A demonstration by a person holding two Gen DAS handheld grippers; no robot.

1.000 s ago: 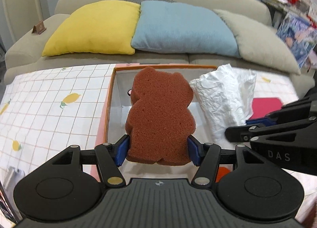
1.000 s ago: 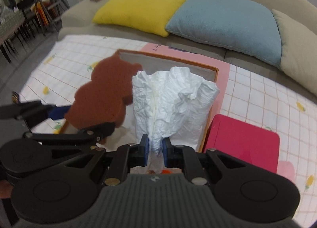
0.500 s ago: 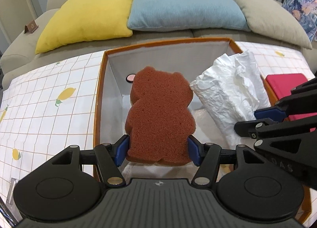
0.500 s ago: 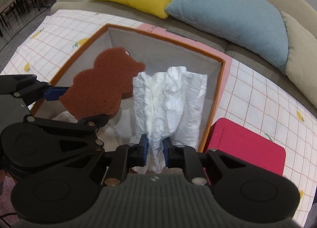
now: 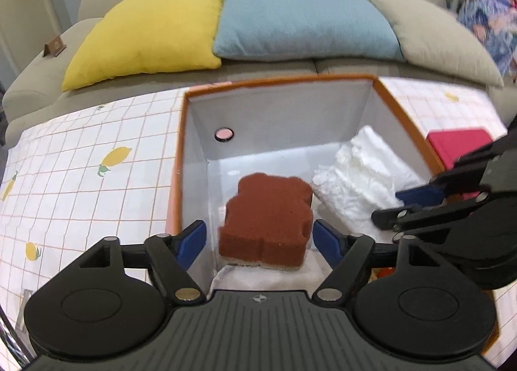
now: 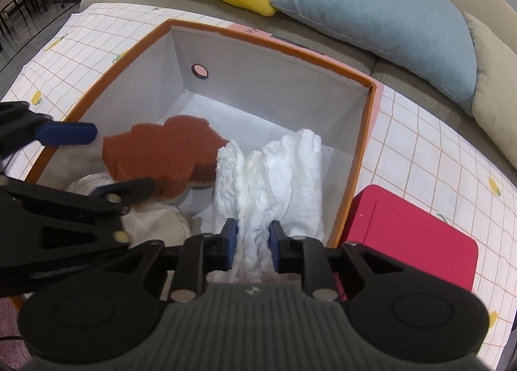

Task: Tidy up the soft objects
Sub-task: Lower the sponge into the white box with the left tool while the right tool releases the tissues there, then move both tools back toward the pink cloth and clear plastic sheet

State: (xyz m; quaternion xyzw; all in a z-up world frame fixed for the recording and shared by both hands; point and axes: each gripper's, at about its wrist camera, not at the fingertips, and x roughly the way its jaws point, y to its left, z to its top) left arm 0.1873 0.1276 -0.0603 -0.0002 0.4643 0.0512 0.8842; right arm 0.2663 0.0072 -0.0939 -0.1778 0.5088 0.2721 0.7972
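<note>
Sofa-side bench: left gripper point(image 5: 260, 238) fingers spread, sponge point(image 5: 268, 216) freed between them; right gripper point(image 6: 253, 240) fingers, opening, loosely flank white cloth point(image 6: 278, 177); spread fully, then lift clear of box point(image 6: 362, 158).

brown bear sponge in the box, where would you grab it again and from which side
Grip the bear-shaped sponge across its two long side edges, coming down from above. It lies flat-side up in the orange-rimmed box, and the left gripper, jaws just opened, already straddles that width. The white crumpled cloth crowds its right.

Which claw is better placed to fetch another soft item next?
Probably the left claw: its jaws have just opened off the brown sponge in the box; the right claw, opening, straddles the white cloth.
</note>
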